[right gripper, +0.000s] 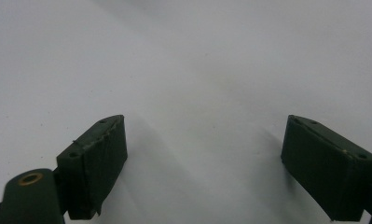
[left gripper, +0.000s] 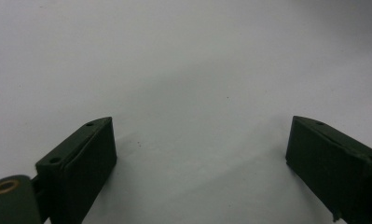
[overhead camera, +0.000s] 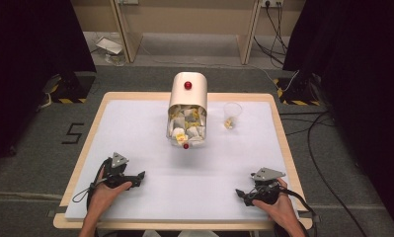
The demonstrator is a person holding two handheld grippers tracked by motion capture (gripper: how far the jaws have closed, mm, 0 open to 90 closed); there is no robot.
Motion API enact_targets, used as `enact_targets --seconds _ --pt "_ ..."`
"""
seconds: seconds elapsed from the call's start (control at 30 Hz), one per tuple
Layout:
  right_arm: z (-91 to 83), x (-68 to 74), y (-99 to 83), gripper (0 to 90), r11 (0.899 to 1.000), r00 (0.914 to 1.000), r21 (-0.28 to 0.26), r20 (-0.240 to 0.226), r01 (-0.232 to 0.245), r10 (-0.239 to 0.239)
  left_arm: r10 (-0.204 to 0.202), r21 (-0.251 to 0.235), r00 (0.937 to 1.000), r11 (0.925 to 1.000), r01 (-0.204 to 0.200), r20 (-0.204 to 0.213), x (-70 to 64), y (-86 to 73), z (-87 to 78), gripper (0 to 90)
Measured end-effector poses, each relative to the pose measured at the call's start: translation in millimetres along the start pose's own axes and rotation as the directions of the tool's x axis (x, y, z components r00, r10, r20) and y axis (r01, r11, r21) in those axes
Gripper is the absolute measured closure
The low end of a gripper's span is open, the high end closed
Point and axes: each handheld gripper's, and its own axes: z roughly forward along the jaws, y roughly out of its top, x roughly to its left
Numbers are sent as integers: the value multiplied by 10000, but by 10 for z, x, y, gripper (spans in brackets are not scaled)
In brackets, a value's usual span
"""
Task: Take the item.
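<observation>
Left gripper point(overhead camera: 141, 175) was seen at the near left of the white table point(overhead camera: 135, 123), jaws spread wide with nothing between them; in the left gripper view just bare table surface lay ahead of the gripper point(left gripper: 200, 154); the tea-bag box point(overhead camera: 186, 109) was placed at mid-table toward the far edge, lid tipped back, its long axis running away from the person, its open, bag-filled end facing the near side; from the left jaws it lay forward and to the right; the clear plastic cup point(overhead camera: 232, 115) stood upright just to the right of the box, apart from it, something small and yellowish inside; right gripper point(overhead camera: 240, 193) was held at the near right, jaws likewise apart and empty, bare table shown ahead of the gripper point(right gripper: 204, 154) in the right gripper view; box and cup lay forward and left of it; the cup was judged nearer the right gripper, the box roughly equidistant from both.
</observation>
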Motion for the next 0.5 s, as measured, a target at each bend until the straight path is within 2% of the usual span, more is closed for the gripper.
enact_targets --seconds 0.5 --pt "2 2 1 140 10000 10000 22 -33 -20 20 1 5 10000 10000 -1 0 1 0 0 75"
